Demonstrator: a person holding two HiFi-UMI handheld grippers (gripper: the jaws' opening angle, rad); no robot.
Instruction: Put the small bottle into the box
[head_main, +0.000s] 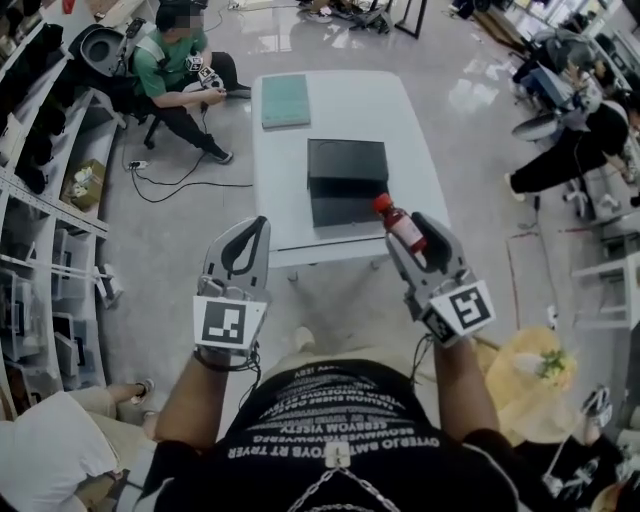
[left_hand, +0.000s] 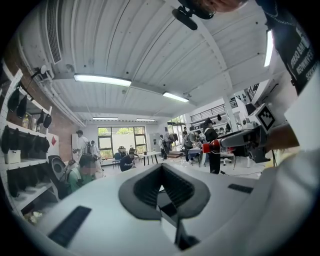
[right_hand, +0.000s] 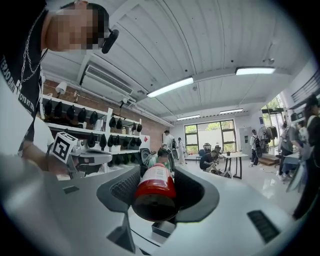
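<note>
Since the small bottle is held in the air short of the bench, well apart from the black box, it should be brought over the box, lowered inside and only then released. The right gripper is clamped narrowly on the bottle's body, red cap forward. The left gripper is closed on nothing.

Green pad on white table; seated person beyond; shelves left.
</note>
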